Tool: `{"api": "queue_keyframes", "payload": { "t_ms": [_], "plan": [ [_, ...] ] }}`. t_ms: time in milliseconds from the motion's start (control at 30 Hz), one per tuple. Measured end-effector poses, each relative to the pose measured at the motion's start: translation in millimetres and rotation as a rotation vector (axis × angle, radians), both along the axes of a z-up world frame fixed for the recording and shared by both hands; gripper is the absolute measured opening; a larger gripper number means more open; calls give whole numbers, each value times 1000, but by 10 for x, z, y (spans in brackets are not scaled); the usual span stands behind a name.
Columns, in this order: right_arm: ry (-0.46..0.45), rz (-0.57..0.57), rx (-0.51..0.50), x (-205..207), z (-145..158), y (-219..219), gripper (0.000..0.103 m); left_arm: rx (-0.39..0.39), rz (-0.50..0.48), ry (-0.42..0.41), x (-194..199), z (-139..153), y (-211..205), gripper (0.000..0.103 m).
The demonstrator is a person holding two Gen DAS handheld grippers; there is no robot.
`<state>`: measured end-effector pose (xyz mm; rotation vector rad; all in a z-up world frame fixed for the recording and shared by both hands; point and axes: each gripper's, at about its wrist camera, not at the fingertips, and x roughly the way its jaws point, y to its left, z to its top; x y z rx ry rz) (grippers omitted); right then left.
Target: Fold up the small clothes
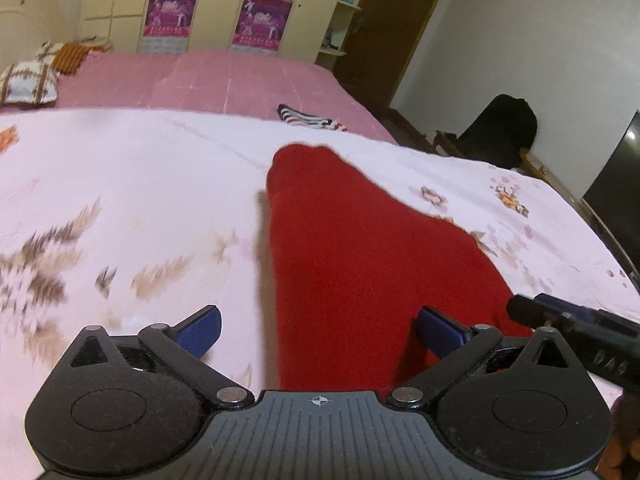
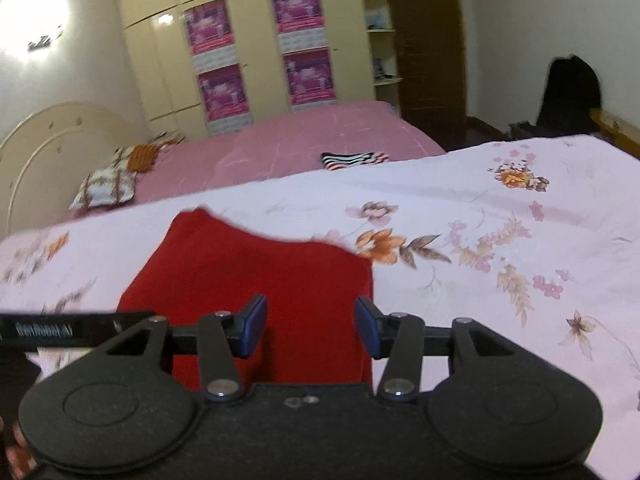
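Red garment (image 1: 360, 248): lies flat on the floral bedsheet (image 1: 120, 184), near edge under both grippers.
Left gripper (image 1: 318, 330): fingers wide apart, clamping nothing; right pad over the garment.
Right gripper (image 2: 310, 330): fingers apart above the garment, pads not pressing it.
Left view only: a dark screen (image 1: 616, 192) right of the garment.
Right view only: a cream headboard (image 2: 48, 152) beyond the garment.
Both views: a striped cloth (image 2: 354, 159) on the pink bed past the garment.

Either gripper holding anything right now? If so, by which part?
Nothing held. Left gripper and right gripper both stand open over the near end of the red garment, pads clear of the cloth.
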<state>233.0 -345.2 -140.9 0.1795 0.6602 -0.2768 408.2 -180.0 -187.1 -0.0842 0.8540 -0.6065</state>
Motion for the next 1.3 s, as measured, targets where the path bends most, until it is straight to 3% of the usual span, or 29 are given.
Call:
{"api": "queue_keyframes", "payload": {
  "t_ms": [133, 200, 367, 600, 733, 867, 1200, 1300],
  "plan": [
    [89, 14, -50, -30, -265, 68, 47, 16, -18, 55, -51, -202, 20, 103],
    [79, -2, -19, -42, -347, 26, 47, 6, -9, 71, -50, -256, 27, 103],
    [76, -8, -2, -95, -224, 15, 47, 15, -5, 78, -135, -171, 68, 103],
    [81, 30, 37, -507, -143, 154, 47, 21, -16, 99, -444, -238, 276, 103],
    [162, 20, 10, -632, -337, 198, 47, 64, -43, 33, -614, -310, 254, 103],
    [150, -28, 101, -658, -396, 69, 49, 80, -42, 32, -620, -289, 235, 103],
    [120, -51, 128, -717, -256, 40, 53, 87, -23, 62, -554, -137, 219, 103],
    [101, -50, 121, -708, -196, 31, 61, 80, -26, 52, -520, -72, 190, 103]
  ]
}}
